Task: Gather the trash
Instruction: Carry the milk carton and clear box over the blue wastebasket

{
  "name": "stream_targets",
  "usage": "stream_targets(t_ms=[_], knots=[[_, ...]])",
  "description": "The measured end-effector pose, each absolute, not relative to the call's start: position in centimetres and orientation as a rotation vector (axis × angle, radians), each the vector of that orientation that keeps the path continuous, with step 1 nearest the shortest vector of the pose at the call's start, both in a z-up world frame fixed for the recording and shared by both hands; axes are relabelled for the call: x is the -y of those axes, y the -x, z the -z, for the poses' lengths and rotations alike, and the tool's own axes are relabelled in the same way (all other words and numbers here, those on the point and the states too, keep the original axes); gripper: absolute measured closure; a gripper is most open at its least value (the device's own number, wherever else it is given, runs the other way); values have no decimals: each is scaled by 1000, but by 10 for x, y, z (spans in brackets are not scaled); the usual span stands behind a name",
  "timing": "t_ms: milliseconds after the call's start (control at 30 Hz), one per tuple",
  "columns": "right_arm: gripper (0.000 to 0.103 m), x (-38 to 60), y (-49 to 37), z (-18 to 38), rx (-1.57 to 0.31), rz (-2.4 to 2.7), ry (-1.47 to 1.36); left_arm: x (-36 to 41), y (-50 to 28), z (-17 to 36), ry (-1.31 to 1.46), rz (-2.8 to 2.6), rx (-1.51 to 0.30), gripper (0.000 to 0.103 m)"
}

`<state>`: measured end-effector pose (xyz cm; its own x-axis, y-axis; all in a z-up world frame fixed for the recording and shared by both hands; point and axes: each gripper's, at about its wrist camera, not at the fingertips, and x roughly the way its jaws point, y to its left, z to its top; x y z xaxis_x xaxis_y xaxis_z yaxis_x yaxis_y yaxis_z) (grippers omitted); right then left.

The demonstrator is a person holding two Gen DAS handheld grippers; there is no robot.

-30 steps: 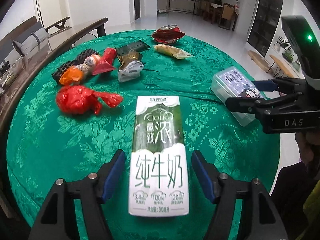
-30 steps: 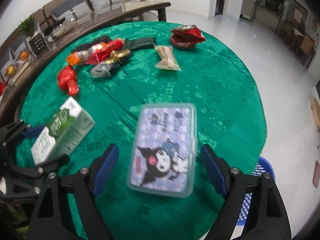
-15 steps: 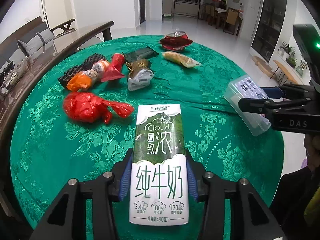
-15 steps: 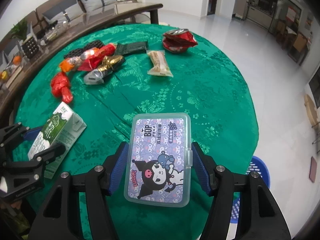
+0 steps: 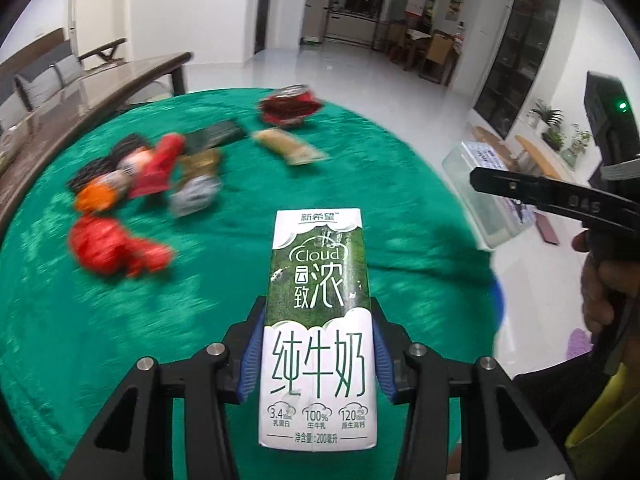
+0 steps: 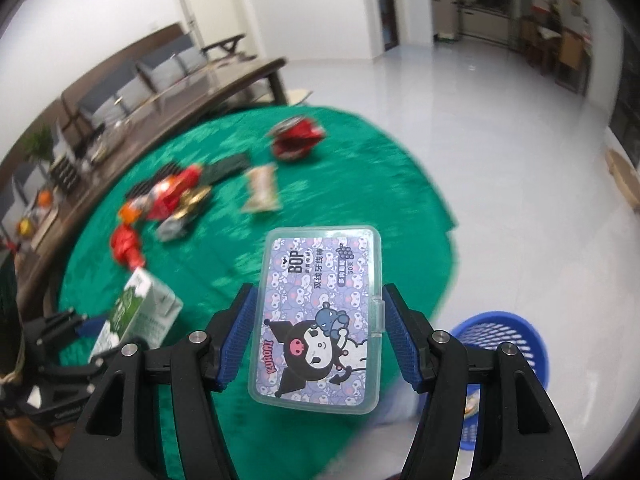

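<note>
My left gripper [image 5: 318, 354] is shut on a green and white milk carton [image 5: 318, 320], held above the green tablecloth [image 5: 100, 320]. My right gripper [image 6: 318, 338] is shut on a clear plastic box with a purple cartoon label [image 6: 320, 316], lifted off the table near its right edge. From the left wrist view the box [image 5: 486, 196] and the right gripper [image 5: 532, 194] show at the right. In the right wrist view the carton [image 6: 138, 314] and the left gripper [image 6: 86, 338] show at the lower left. A blue basket [image 6: 506, 356] stands on the floor below the box.
Several wrappers lie on the far half of the table: a red bag [image 5: 110, 250], an orange and red pile [image 5: 128, 176], a silver wrapper [image 5: 194, 196], a beige packet [image 5: 288, 148], a crushed red can [image 5: 290, 106]. A dark wooden bench [image 5: 92, 88] runs behind at left.
Both grippers closed on their items, the left on the milk carton and the right on the plastic box, then lifted them off the table; the right one moved toward the table's right edge.
</note>
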<state>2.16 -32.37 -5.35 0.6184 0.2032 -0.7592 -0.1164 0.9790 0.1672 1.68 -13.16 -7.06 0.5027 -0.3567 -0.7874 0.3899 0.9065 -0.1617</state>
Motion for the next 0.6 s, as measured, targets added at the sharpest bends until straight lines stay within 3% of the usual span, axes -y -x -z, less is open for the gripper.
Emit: stream_targets(t_ms=[300,600], knots=[[39,446,-5,63,-905,25,-179,264,-25,54,-72,656,-920,56],[39,540,19,110,-974,175,-279,381,-37,101,-111,781,-992,56]])
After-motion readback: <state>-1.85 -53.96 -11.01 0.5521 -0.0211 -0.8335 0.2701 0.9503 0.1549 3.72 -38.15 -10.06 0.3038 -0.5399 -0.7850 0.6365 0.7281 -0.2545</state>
